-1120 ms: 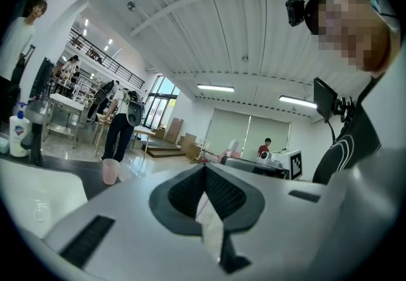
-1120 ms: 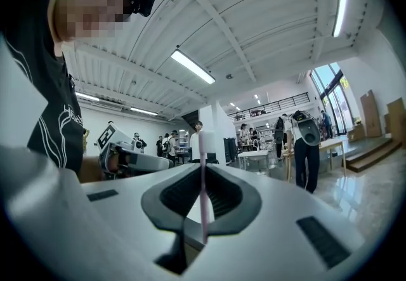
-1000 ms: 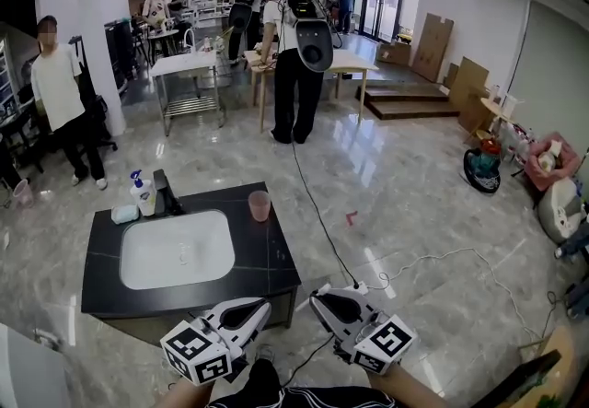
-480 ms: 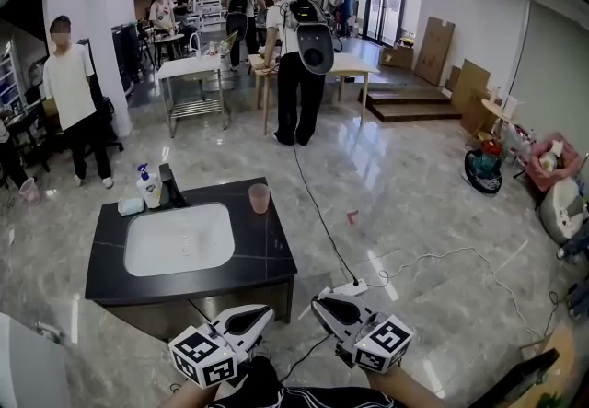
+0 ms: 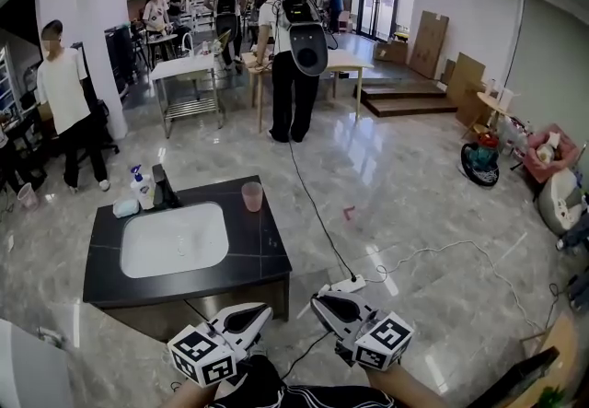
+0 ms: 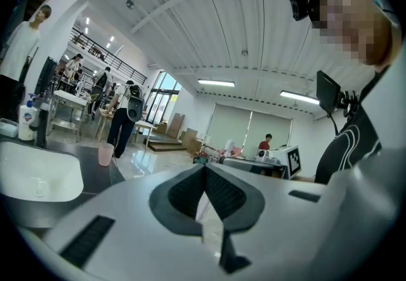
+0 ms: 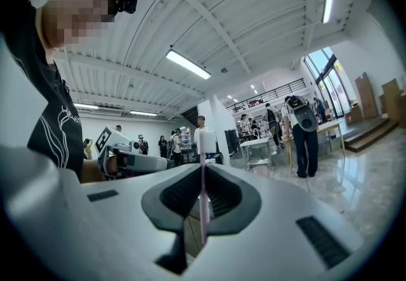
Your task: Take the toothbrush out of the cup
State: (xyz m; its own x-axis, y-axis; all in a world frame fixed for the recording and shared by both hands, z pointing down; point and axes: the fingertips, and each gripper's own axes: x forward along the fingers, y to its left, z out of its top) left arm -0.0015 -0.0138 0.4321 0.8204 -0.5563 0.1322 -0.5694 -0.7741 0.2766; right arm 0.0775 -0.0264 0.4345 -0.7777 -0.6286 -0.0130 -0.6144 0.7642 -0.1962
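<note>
Out ahead of both tongs sits the black worktop (image 5: 269, 259), well apart from them across bare floor, with the white sink (image 5: 175, 240) set into it beyond the left tongs (image 5: 265, 308). Those left tongs are clenched, tip against tip, with nothing caught between them. The right tongs (image 5: 316, 298) hang just beside them, low and close to the body, and they're clenched too, but on something. A thin pink stick (image 7: 203, 207) runs up through the pads and pokes out past the tips. I'd judge that to be the toothbrush handle, though it's too slim to be sure. The pink cup (image 5: 251, 196) stands upright at the worktop's far corner, straight ahead of the left tongs, and nothing shows above its rim. So the brush looks to be out of the cup and a long way clear of it. To handle this well, I'd say keep that squeeze even. A stick this thin can swivel between flat pads, so a steady wrist and no jerks matter most. Against half a second ago, the worktop and cup have slid a little leftward in the head view. Both tongs hold the same side-by-side pose, still closed.
</note>
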